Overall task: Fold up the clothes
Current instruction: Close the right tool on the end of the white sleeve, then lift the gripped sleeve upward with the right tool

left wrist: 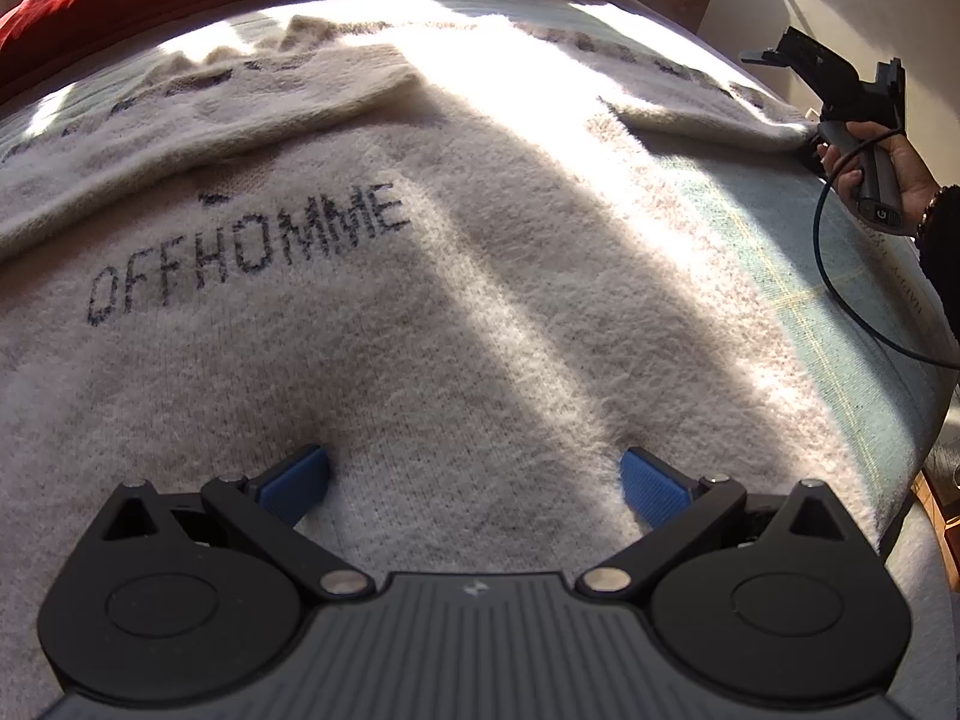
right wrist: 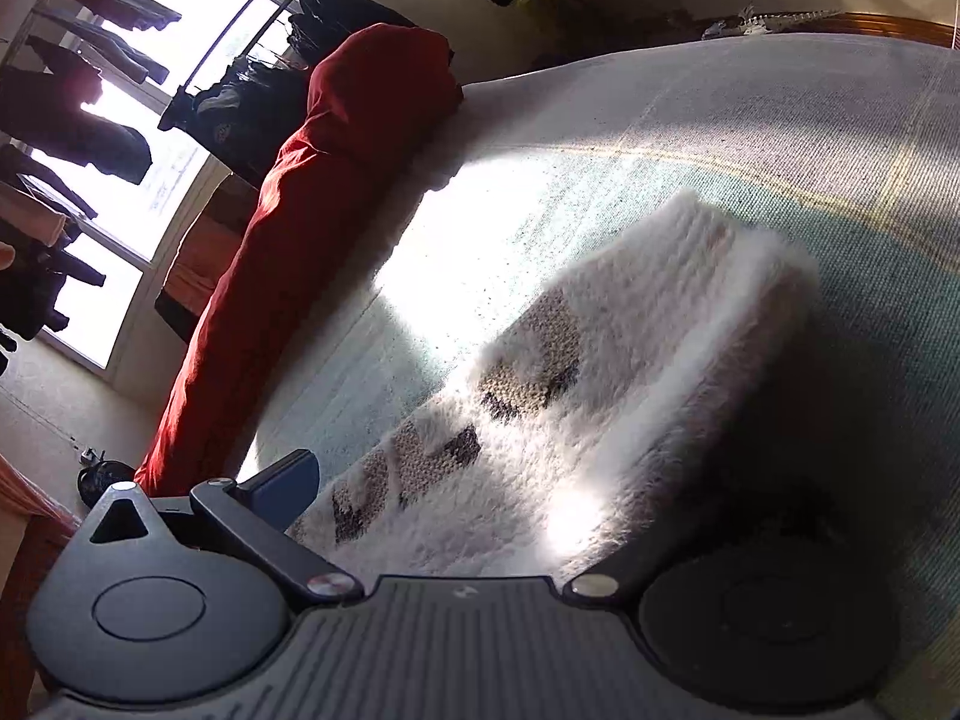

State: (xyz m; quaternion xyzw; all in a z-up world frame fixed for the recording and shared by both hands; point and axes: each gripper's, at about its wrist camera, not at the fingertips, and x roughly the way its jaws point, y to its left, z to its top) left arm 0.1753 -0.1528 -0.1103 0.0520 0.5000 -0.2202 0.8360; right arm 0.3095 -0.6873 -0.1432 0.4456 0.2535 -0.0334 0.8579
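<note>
Sunlight is falling across a pale green bedspread [left wrist: 798, 276] where we are working, with a fuzzy white sweater [left wrist: 420, 330] lying spread flat on it. Our left gripper [left wrist: 474, 483] is standing with its jaws released and spread wide, both blue fingertips [left wrist: 297, 483] pressing down on the lower body of the sweater, which is dimpling around them. Further out from the tips, dark knitted lettering [left wrist: 246, 252] is running across the sweater's chest, and beyond that a sleeve is lying folded across the top with a grey block pattern along it.

Our right gripper [right wrist: 480, 516] is also standing open, its jaws parted on either side of the other sleeve [right wrist: 570, 372]; only its left blue fingertip [right wrist: 288, 489] is showing, the other side being lost in shadow under the fuzzy knit. That sleeve's ribbed cuff is pointing away from us along the bedspread. In the left wrist view, a hand [left wrist: 870, 162] is gripping the right gripper's handle at the sleeve's end, with a cable [left wrist: 840, 276] trailing off it.

Beyond the sweater a rolled red blanket [right wrist: 288, 240] is lying along the bed's far edge, and clothes are hanging by a bright window [right wrist: 120, 168].
</note>
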